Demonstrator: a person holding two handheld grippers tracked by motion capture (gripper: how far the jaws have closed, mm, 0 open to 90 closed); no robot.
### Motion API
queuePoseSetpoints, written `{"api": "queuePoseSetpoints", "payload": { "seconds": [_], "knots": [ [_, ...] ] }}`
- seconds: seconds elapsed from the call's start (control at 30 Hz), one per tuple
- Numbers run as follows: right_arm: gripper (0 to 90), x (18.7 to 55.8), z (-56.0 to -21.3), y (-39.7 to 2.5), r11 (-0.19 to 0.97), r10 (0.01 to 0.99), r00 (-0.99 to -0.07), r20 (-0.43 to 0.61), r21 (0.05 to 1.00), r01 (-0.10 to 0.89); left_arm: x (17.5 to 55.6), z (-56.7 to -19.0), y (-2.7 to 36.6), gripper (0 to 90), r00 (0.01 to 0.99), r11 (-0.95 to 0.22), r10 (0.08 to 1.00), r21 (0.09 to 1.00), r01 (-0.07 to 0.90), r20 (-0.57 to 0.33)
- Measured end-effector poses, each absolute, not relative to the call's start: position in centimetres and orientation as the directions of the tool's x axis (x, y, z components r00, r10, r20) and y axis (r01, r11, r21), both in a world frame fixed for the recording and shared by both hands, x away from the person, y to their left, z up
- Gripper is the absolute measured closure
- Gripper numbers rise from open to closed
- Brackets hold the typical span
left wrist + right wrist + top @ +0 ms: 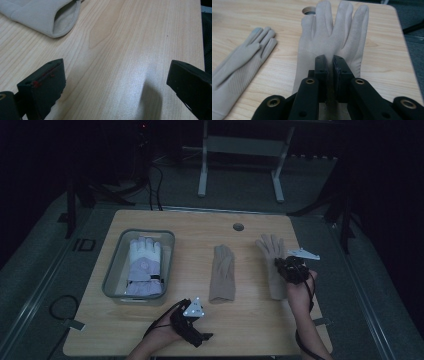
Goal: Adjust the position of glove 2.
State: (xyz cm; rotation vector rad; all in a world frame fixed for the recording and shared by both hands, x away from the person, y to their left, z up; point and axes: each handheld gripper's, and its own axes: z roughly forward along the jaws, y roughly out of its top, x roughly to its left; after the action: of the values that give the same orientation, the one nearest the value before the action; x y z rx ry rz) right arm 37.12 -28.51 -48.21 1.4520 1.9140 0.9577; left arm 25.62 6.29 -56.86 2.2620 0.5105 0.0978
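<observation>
Right gripper (329, 62): jaws pinched on beige glove (329, 37) palm, near tabletop (387, 62) right edge.
Left gripper (115, 82): wide open, empty.
Handling: light, limp fabric; likely droops, so grip mid-palm.

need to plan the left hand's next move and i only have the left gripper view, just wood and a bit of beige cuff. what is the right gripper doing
Observer: The right gripper has its jaws pressed together on the beige glove with spread fingers, near the table's right edge.
Operator: is that the glove whose cuff i see
Observer: No. Your cuff belongs to the folded beige glove at the table's middle; the left gripper, jaws open, sits just near its cuff end.
Operator: anything else on the table
Observer: A clear bin at the left holds a white and lavender padded glove.
</observation>
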Motion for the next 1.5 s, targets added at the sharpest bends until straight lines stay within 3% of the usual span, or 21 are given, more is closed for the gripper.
{"api": "queuePoseSetpoints", "payload": {
  "seconds": [0.27,0.47,0.6,0.73,1.0,1.1,1.5],
  "knots": [
    [82.8,36.0,-49.4,-29.0,0.100,0.986,-0.165,0.003,0.782,0.615,25.6,-56.9,6.3,2.4,0.914,-0.602,0.396,0.726,0.331,-0.089],
    [82.3,36.7,-51.9,-29.2,0.107,0.985,-0.171,0.010,0.741,0.663,25.6,-56.8,6.3,2.4,0.916,-0.599,0.391,0.730,0.330,-0.093],
    [79.8,37.4,-53.6,-29.3,0.117,0.982,-0.185,0.021,0.702,0.703,25.6,-56.8,6.3,3.4,0.915,-0.596,0.389,0.728,0.337,-0.106],
    [65.0,37.8,-54.6,-29.5,0.131,0.976,-0.213,0.037,0.681,0.721,25.6,-56.9,6.3,3.4,0.916,-0.598,0.387,0.728,0.335,-0.103],
    [52.9,37.5,-52.5,-30.4,0.191,0.953,-0.301,0.025,0.722,0.664,25.5,-56.9,6.2,2.4,0.910,-0.602,0.400,0.717,0.352,-0.110],
    [52.1,37.3,-52.3,-30.8,0.228,0.935,-0.355,0.017,0.737,0.636,25.4,-56.9,6.2,1.9,0.909,-0.604,0.404,0.716,0.350,-0.104],
    [56.0,37.2,-53.8,-31.0,0.278,0.924,-0.383,-0.016,0.715,0.641,25.3,-56.9,6.2,1.3,0.916,-0.613,0.392,0.720,0.325,-0.079]
  ]
}}
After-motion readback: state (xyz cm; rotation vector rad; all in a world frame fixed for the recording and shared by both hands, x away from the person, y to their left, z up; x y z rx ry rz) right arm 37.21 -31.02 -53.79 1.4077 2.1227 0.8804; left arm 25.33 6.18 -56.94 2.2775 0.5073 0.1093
